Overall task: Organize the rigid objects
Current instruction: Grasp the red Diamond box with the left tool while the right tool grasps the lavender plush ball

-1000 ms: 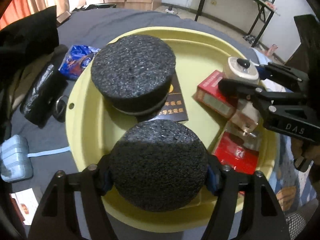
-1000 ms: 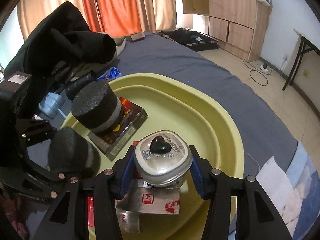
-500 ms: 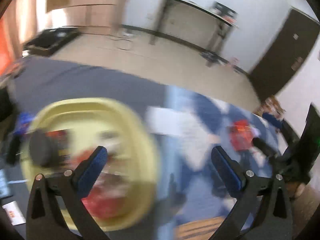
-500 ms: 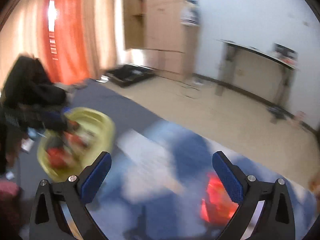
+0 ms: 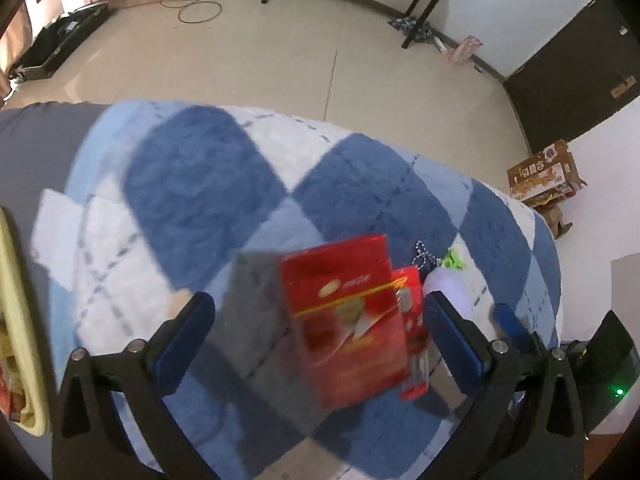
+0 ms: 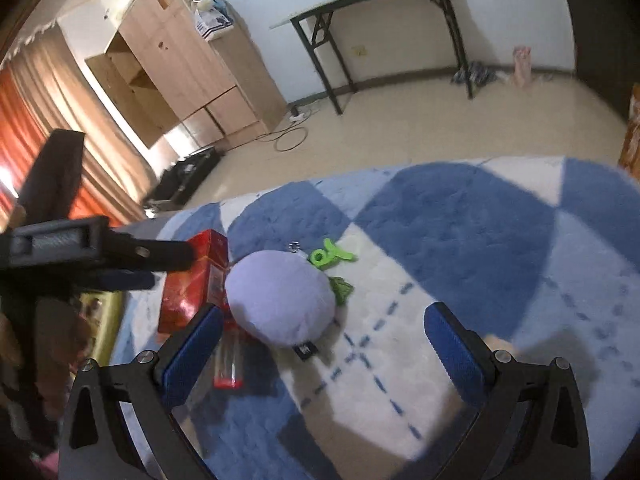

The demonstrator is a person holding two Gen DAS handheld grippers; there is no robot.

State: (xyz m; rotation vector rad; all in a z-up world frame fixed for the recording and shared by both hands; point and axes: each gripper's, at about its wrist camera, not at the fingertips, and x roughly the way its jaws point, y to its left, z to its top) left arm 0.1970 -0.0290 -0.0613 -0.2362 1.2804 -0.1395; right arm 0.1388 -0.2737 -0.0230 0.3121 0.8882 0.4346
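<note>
Jaws of your left gripper [image 5: 320, 328] and right gripper [image 6: 324, 340] stand apart above the red box [image 5: 344, 320] on the blanket [image 5: 200, 184].

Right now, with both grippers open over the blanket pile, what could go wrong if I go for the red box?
1. The red box stands tilted on the soft checked blanket; one finger of the left gripper nudging it could tip it over.
2. A smaller red packet and the lavender pouch crowd it, so closing may catch them too.
3. The right gripper hovers close beside the left; they could collide.
</note>
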